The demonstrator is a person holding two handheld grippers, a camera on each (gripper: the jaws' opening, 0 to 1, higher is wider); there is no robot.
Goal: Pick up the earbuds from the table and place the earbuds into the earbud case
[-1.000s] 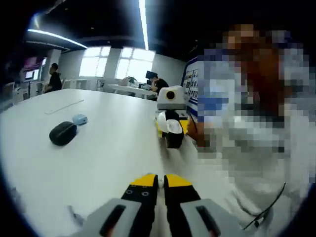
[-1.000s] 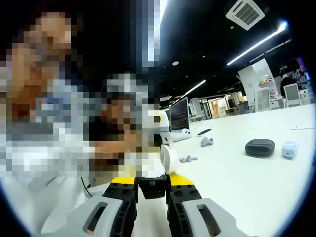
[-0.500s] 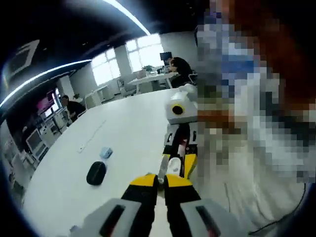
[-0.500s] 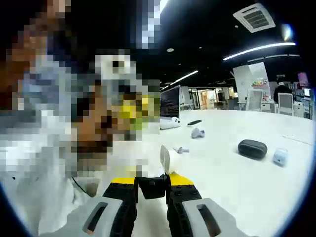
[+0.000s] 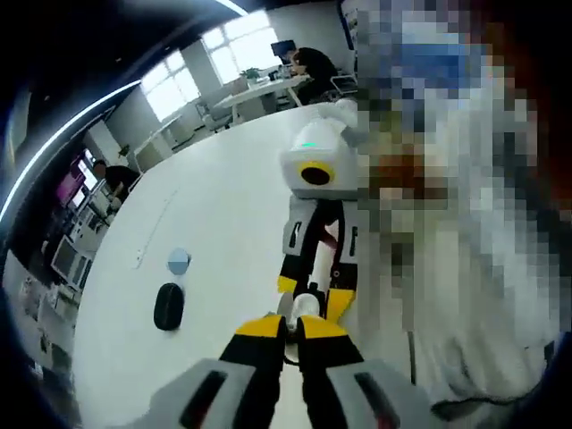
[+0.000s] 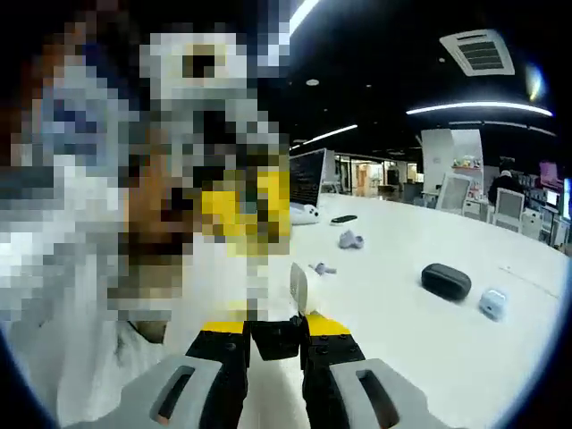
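While right tongs (image 6: 276, 329) clamp, table (image 6: 411, 340) lies open.

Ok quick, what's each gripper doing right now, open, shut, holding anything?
Left gripper: shut, nothing visible between the jaws.
Right gripper: shut on a black and white object, possibly the earbud case.

Both views face across white table (image 5: 214, 223), sharing black case (image 6: 446, 281).

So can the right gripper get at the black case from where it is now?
Probably not yet: the right gripper is shut on a dark and white object, though the table between it and the black case lies bare.
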